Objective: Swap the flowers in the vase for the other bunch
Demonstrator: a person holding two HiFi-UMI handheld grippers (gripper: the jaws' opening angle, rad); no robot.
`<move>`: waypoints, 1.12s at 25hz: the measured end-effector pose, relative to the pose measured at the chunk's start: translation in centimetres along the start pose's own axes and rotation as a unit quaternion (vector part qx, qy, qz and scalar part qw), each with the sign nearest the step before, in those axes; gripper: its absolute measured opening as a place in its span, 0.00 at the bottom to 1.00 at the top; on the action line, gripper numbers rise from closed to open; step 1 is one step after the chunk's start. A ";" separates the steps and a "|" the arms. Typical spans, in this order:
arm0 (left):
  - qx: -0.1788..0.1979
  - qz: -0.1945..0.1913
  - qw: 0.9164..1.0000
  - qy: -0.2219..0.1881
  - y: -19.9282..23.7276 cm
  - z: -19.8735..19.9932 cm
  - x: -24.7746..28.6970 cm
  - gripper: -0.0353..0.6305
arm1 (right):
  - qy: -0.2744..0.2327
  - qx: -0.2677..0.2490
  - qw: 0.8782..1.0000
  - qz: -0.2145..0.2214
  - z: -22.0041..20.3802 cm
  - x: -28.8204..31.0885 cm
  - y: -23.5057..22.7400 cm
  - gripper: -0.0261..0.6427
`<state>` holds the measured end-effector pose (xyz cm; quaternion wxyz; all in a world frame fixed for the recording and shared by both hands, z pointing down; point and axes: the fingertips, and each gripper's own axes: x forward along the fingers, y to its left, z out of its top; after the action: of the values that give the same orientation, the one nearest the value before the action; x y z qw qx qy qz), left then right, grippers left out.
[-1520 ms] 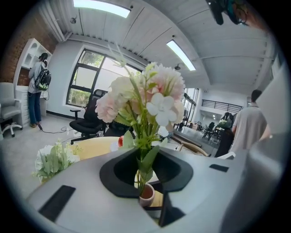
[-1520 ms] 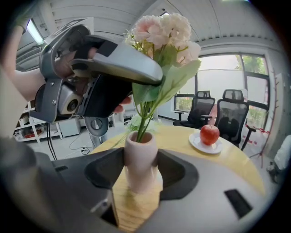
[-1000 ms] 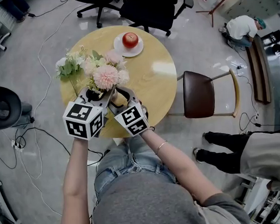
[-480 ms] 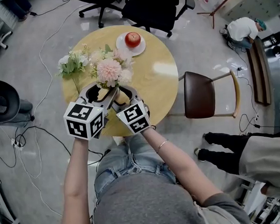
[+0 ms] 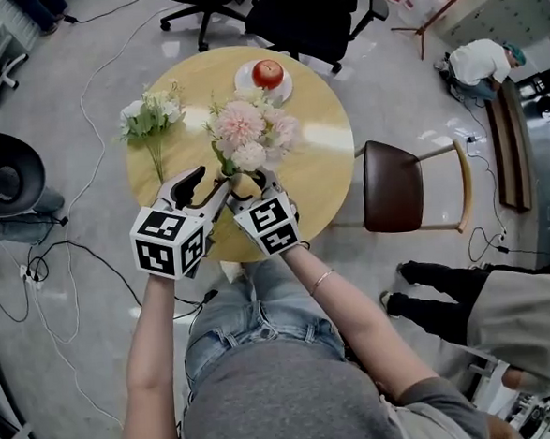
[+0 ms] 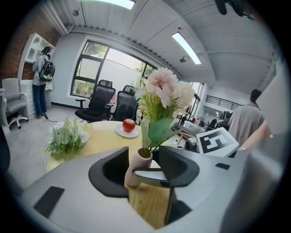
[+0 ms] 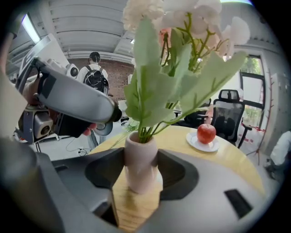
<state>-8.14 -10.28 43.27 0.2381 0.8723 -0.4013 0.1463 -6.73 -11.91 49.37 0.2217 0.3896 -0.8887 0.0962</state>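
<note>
Right gripper view: pink vase (image 7: 141, 159) upright on round wooden table (image 5: 323, 164), near its front edge. Right gripper (image 5: 247, 182) clamped on vase body. Pink flowers (image 5: 250, 131) in vase. Left gripper (image 5: 207, 184) just beside, jaws wide apart, just been opening, gripping nothing.

Risk: stems pulled aslant could tip top-heavy vase or drag it off edge if clamp slips.

Other bunch (image 5: 150, 115), white-green, lies at table's left. Apple (image 5: 267, 73) on plate (image 5: 247, 81) at far side. Brown chair (image 5: 395, 185) and cables on grey floor.

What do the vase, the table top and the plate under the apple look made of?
The vase: matt pale pink, likely unglazed ceramic; no shine.
The table top: light wood or veneer; grain lines, soft sheen.
The plate: white, smooth, probably glazed ceramic.
</note>
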 end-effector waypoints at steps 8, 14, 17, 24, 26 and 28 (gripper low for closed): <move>0.001 0.042 0.999 0.005 1.1 -1.8 -0.9 0.36 | 0.000 0.000 1.000 0.002 0.0 -0.2 0.0 0.39; -0.013 0.055 0.998 0.006 1.5 -2.8 -2.0 0.34 | -0.008 0.005 1.000 0.016 -0.1 0.0 0.1 0.39; -0.016 0.060 0.998 0.005 1.6 -3.0 -2.3 0.32 | -0.013 0.012 1.000 0.019 -0.3 -0.4 0.0 0.39; -0.029 0.068 0.997 0.002 2.0 -3.5 -2.8 0.32 | -0.010 0.026 0.999 0.015 -1.4 -1.4 -0.2 0.39; -0.032 0.068 0.997 0.002 2.1 -3.6 -2.9 0.31 | -0.006 0.025 1.000 0.012 -1.7 -1.7 -0.1 0.39; -0.031 0.068 0.997 0.005 2.1 -3.8 -2.9 0.31 | 0.000 0.029 1.000 0.007 -2.1 -2.2 0.0 0.39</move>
<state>-11.83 -7.62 45.78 0.2564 0.8347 -0.4625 0.1538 -4.80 -9.76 50.18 0.2102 0.3895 -0.8882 0.1232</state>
